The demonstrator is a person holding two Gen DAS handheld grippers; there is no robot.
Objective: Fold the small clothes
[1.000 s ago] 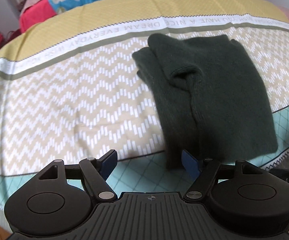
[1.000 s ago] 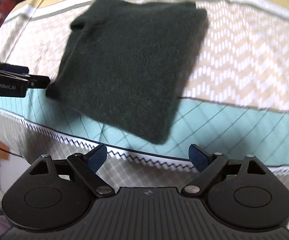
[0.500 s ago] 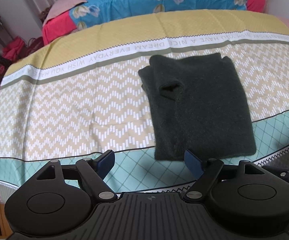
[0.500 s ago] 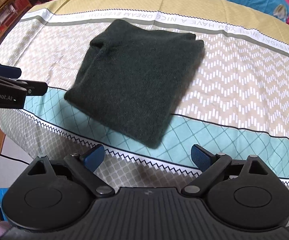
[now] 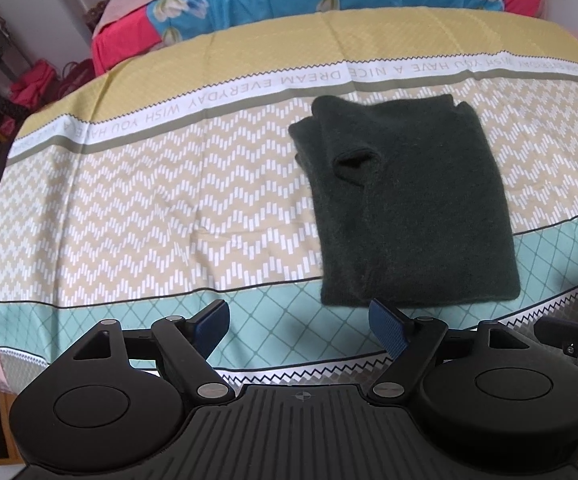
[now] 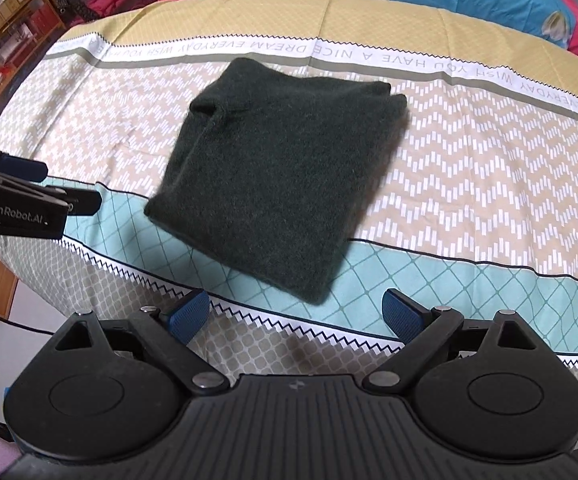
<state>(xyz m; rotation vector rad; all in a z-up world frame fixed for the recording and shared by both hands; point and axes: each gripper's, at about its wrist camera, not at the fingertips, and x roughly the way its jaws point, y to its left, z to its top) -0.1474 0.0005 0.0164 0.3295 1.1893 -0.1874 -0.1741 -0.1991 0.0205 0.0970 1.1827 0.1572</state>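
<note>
Both my grippers hang off the bed edge with fingers spread and nothing held: left gripper (image 5: 299, 326), right gripper (image 6: 297, 314). The sweater (image 6: 277, 172) lies folded on the sheet (image 5: 129, 200), at 1 o'clock from the left and 12 from the right. Risk as I judge it: the loose cuff (image 5: 355, 160) on top could slip open if I nudge or regrip the stack.

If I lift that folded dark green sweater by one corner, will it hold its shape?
Probably not. The dark green sweater looks like soft fuzzy knit, so it would likely droop and unfold from one corner. Its stacked layers and loose sleeve fold may slide apart. The fuzzy surface should grip rather than slip; both tongs, left and right, are open and clear of it.
</note>
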